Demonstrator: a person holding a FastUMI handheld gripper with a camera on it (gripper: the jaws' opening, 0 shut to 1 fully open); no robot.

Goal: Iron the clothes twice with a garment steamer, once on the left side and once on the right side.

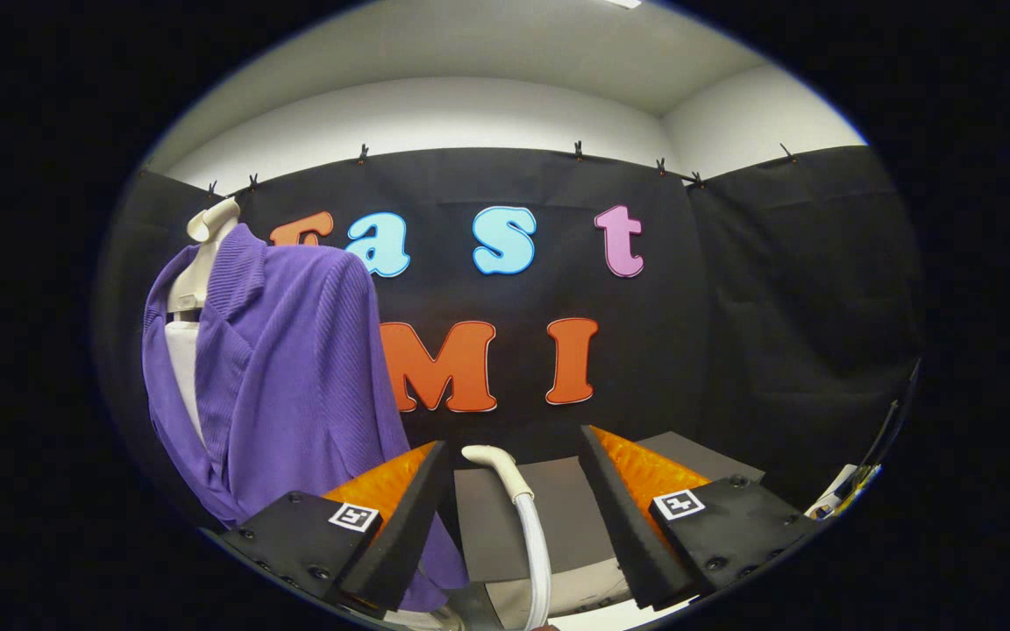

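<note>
A purple knitted cardigan (286,386) hangs on a cream mannequin torso (198,263), to the left of my fingers and a little beyond them. The garment steamer's white head and ribbed hose (518,504) rise upright in the gap between my fingers, nearer the left one and touching neither. My gripper (514,440) is open, with its fingers spread wide to either side of the hose. The steamer's lower part is hidden below my fingers.
A grey mat (558,508) lies on the table beyond my fingers, up to the booth's black cloth wall. A white surface (593,587) shows under the hose. Some small items (847,491) sit far off past the right finger.
</note>
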